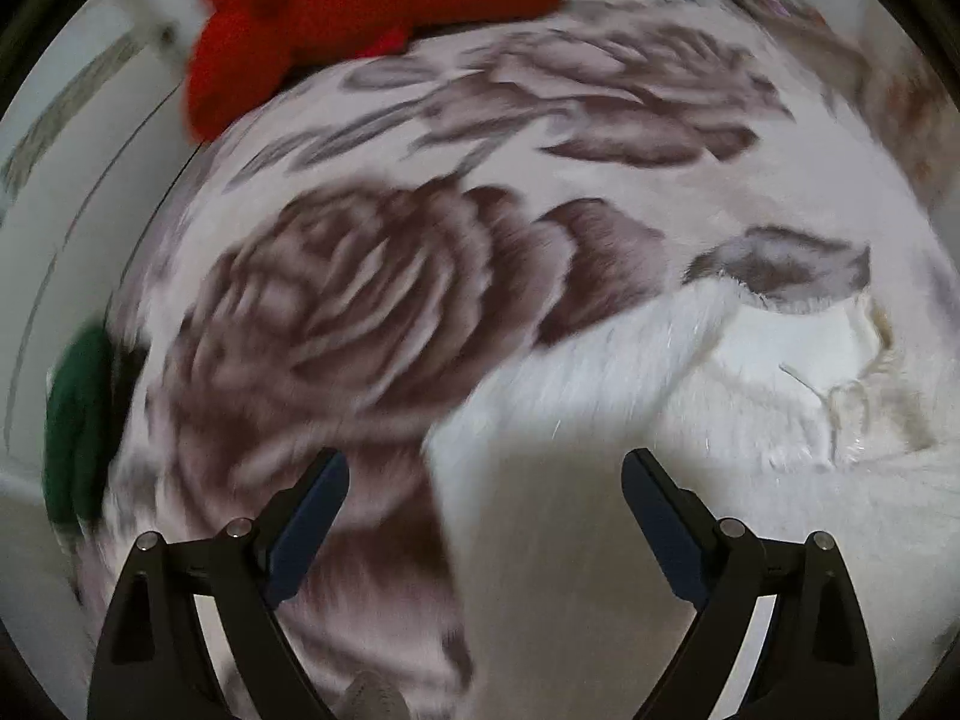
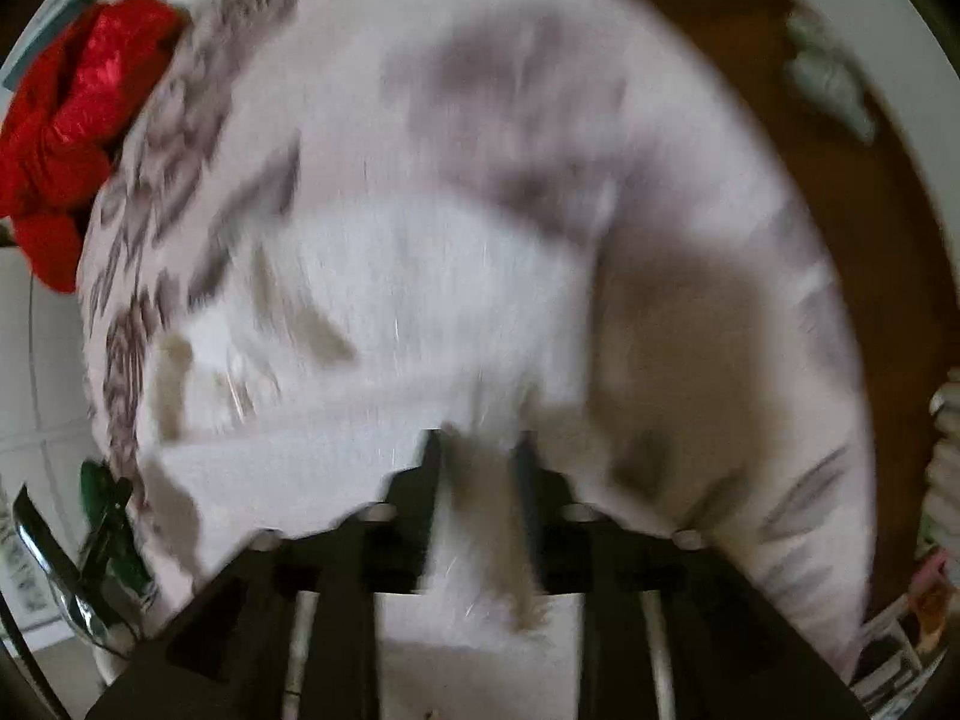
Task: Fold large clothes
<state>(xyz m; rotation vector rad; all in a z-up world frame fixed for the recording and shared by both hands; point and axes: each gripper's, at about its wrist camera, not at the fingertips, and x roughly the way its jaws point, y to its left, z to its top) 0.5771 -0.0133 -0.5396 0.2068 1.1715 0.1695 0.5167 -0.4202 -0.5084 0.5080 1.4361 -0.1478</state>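
A fluffy white garment (image 1: 690, 372) lies on a pale blanket printed with large brown roses (image 1: 360, 288). My left gripper (image 1: 485, 468) is open, its blue-padded fingers (image 1: 312, 516) spread above the garment's left edge, holding nothing. In the right wrist view my right gripper (image 2: 478, 450) is shut on a fold of the white garment (image 2: 420, 300), which runs between its fingers (image 2: 431, 468) and back under the tool. Both views are blurred by motion.
A red cloth (image 1: 360, 18) is heaped at the blanket's far left corner; it also shows in the right wrist view (image 2: 78, 120). A dark green cloth (image 1: 78, 420) lies off the left edge. Brown floor (image 2: 840, 138) lies to the right.
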